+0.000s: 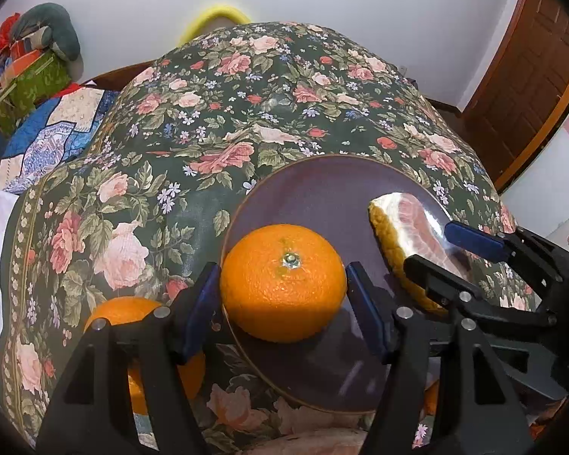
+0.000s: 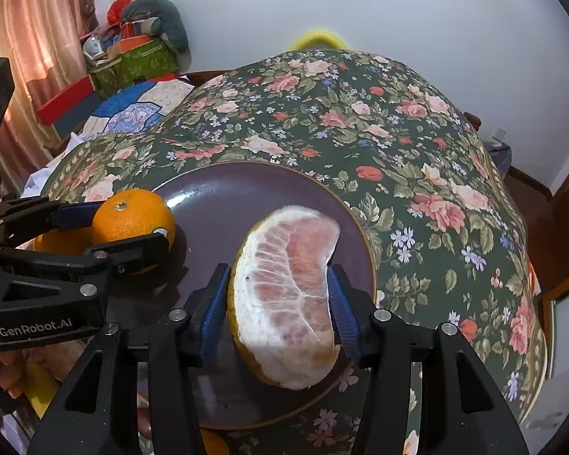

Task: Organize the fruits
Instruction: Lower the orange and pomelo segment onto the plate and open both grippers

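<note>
A dark purple plate (image 1: 315,193) lies on the floral tablecloth; it also shows in the right wrist view (image 2: 223,197). My left gripper (image 1: 282,299) is shut on a whole orange (image 1: 282,280) that sits on the plate's near left rim; the orange also shows in the right wrist view (image 2: 132,216). My right gripper (image 2: 278,299) is shut on a peeled pomelo wedge (image 2: 288,288) over the plate's right side; the wedge also shows in the left wrist view (image 1: 406,227). A second orange (image 1: 132,314) lies on the cloth left of the plate.
The floral tablecloth (image 2: 417,144) covers the table, which drops away at the far and right edges. A patchwork cloth and boxes (image 2: 132,60) lie off the far left. A wooden door (image 1: 531,76) stands at the right. A yellow rim (image 2: 318,38) shows behind the table.
</note>
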`<state>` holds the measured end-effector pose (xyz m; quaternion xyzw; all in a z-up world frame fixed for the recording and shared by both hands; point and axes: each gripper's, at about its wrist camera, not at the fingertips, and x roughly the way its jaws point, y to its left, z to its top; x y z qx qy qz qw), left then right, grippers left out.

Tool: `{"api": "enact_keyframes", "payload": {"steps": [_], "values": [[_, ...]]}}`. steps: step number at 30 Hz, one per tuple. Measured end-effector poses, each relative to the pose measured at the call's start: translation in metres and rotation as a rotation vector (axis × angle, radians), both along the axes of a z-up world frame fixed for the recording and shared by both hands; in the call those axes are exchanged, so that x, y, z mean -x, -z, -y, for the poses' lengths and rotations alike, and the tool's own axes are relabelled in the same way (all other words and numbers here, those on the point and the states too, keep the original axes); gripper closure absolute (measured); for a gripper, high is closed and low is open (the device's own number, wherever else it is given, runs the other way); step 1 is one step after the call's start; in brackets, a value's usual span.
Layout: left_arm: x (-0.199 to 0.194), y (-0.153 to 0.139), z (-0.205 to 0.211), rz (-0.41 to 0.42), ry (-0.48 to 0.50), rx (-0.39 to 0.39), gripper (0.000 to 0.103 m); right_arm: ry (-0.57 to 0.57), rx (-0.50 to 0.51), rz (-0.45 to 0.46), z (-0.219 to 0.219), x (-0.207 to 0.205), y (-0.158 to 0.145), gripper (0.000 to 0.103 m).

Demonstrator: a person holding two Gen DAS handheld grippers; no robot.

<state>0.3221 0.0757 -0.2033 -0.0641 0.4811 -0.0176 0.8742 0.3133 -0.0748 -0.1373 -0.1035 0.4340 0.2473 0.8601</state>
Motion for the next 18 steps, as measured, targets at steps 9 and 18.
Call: {"api": "enact_keyframes", "payload": {"steps": [9,18], "values": [[0.013,-0.023,0.0,0.068,-0.005,0.007,0.032,0.023,-0.029,0.047,0.01,0.008,-0.017,0.039],[0.041,-0.056,0.002,0.134,-0.015,0.004,0.031,0.043,-0.049,0.11,0.023,0.028,-0.043,0.039]]}}
